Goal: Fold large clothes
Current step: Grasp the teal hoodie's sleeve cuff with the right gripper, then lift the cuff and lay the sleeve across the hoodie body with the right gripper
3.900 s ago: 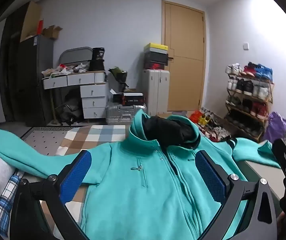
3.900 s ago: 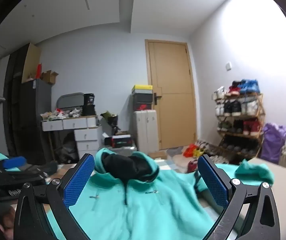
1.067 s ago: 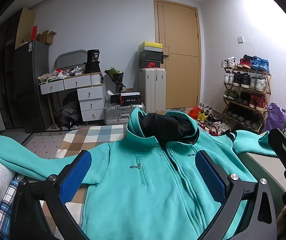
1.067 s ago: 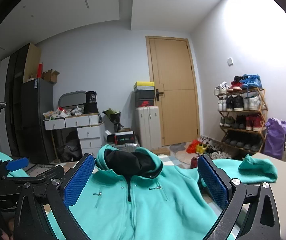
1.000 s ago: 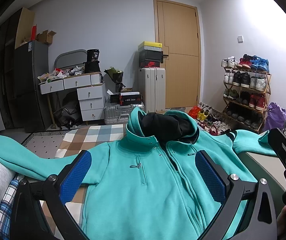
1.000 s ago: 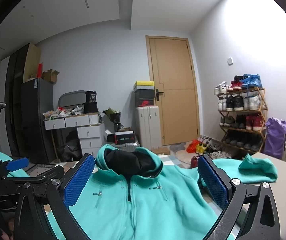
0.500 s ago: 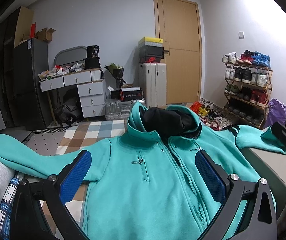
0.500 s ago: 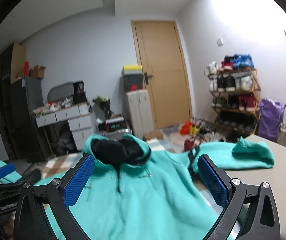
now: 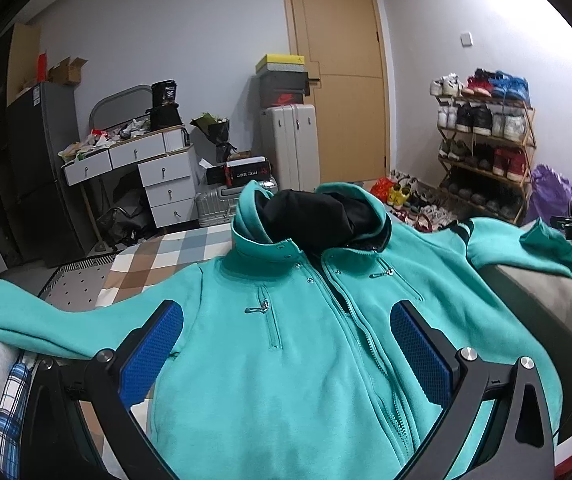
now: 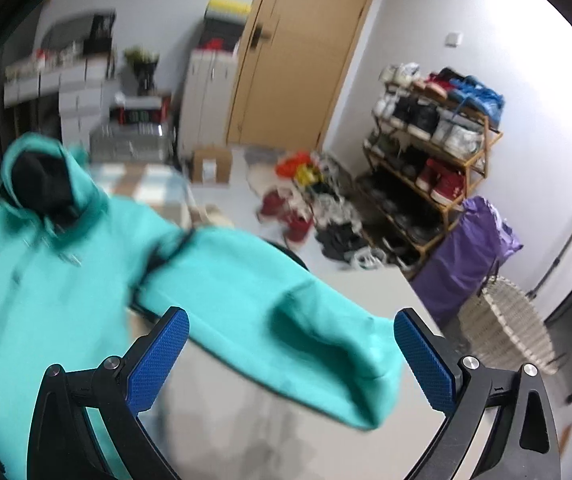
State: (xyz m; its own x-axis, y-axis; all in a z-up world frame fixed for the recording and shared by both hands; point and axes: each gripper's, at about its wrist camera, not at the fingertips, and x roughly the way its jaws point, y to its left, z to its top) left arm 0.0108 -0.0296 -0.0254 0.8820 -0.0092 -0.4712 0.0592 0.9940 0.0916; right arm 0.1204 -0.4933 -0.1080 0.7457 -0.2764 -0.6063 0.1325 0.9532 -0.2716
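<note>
Gaping, both jaws grip nothing above teal jacket (image 9: 306,360), shoe rack (image 10: 434,152) beyond.

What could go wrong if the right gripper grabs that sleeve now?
1. The right gripper is open with the sleeve's cuff bunched between its fingers; the view is motion-blurred, so it may pinch only a loose fold and lose it mid-fold.
2. The teal jacket's other sleeve drapes off the surface's left side; with the left gripper open and holding nothing, pulling might drag the whole garment askew.
</note>
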